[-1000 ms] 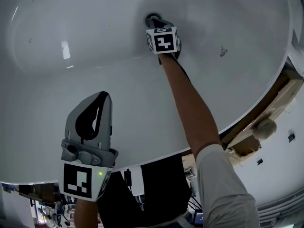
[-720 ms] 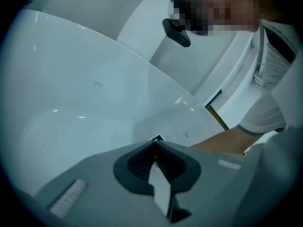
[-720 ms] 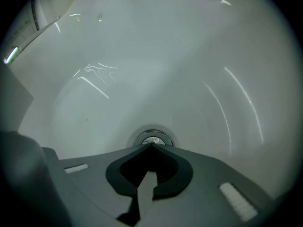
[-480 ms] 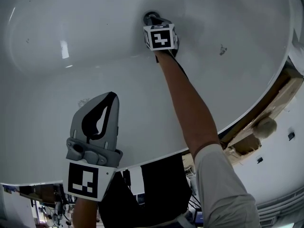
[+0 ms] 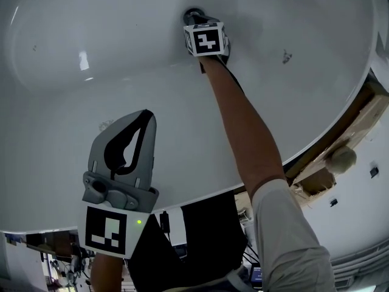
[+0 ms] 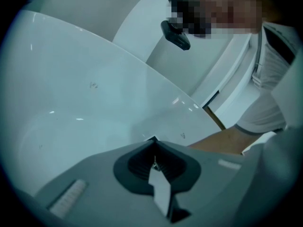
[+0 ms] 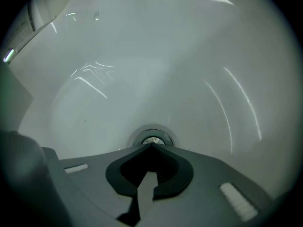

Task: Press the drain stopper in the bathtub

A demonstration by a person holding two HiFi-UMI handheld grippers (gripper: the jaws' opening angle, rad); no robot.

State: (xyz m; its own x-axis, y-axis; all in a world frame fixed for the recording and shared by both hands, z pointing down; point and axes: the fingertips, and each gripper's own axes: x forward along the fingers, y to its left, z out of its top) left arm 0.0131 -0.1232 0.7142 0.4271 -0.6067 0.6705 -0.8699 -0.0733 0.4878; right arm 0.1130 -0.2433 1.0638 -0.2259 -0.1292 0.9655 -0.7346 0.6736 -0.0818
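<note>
The round metal drain stopper sits in the floor of the white bathtub, at the top of the head view. My right gripper is shut with nothing in it. Its closed tips are at the stopper, which shows just beyond the right gripper's point in the right gripper view; I cannot tell whether they touch. My left gripper is also shut and empty. It hangs over the tub's near wall, far from the drain. In the left gripper view the left gripper faces the tub's rim.
The person's bare right arm reaches across the tub. Wooden framing and a round pale knob lie outside the tub's right rim. A small dark mark sits on the tub wall right of the drain.
The right gripper has pushed slightly farther in toward the drain stopper. The left gripper has drifted a little up and to the right, still shut.
</note>
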